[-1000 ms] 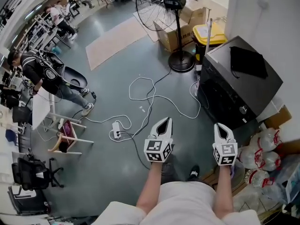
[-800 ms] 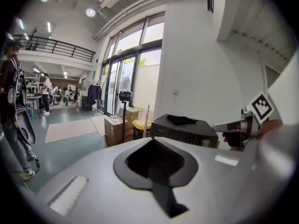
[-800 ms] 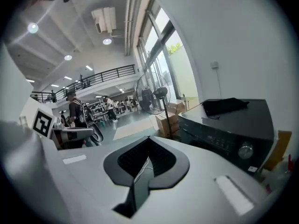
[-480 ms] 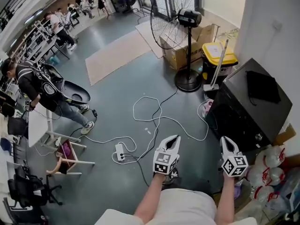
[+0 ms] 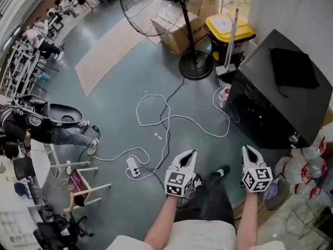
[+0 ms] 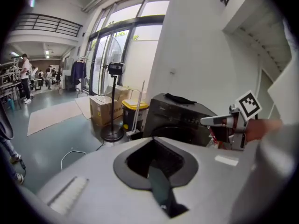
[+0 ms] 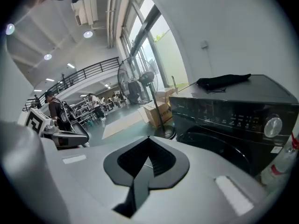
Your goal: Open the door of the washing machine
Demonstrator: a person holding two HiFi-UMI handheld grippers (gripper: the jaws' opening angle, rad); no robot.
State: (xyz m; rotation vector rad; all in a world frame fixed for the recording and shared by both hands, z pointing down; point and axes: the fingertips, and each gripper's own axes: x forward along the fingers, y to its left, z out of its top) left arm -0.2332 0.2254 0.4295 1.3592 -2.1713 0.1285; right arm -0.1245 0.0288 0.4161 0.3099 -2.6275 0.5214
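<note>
- Black front-loading washing machine (image 5: 276, 95) stands ahead on your right, its round door (image 7: 217, 148) shut and a dark cloth (image 5: 294, 69) lying on top.
- Your left hand-held gripper (image 5: 189, 156) is fully closed and holds nothing.
- Your right hand-held gripper (image 5: 249, 152) is also closed and empty, near the machine's front but not touching it.

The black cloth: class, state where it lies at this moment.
In the head view, the black cloth lies on top of the washing machine at the upper right, which stands beside the yellow-lidded bin.
</note>
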